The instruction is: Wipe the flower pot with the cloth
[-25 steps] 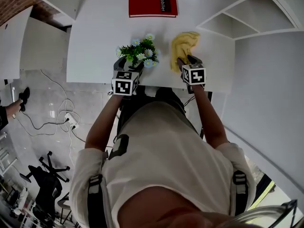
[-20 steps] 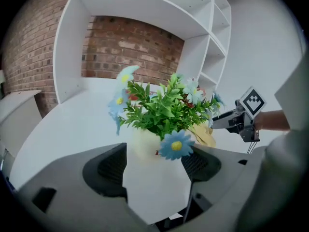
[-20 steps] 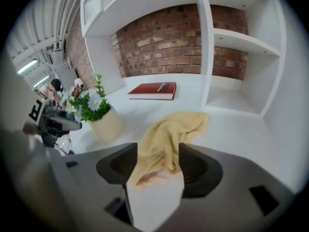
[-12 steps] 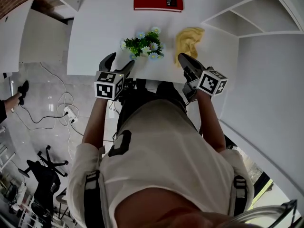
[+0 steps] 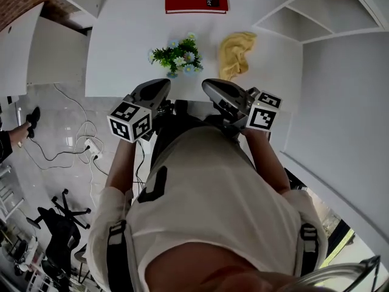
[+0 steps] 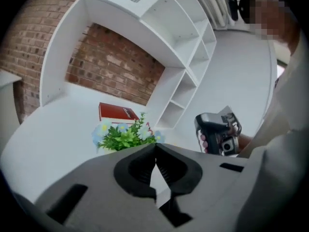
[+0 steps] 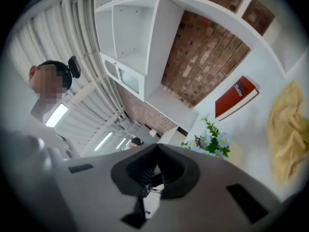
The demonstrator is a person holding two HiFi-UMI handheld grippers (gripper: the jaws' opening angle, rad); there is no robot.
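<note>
Left gripper (image 5: pixel 163 85) and right gripper (image 5: pixel 208 86) sit mid-frame, both clenched empty. Cloth (image 5: pixel 236 52) lies upper centre, right of the flower pot (image 5: pixel 177 59); the right jaws should spread, then pinch 1 thick fold.

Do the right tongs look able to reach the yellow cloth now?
Probably yes: the cloth lies uncovered on the table ahead of the right tongs, with nothing between them; the flower pot stands aside. The shut tongs must open first.
</note>
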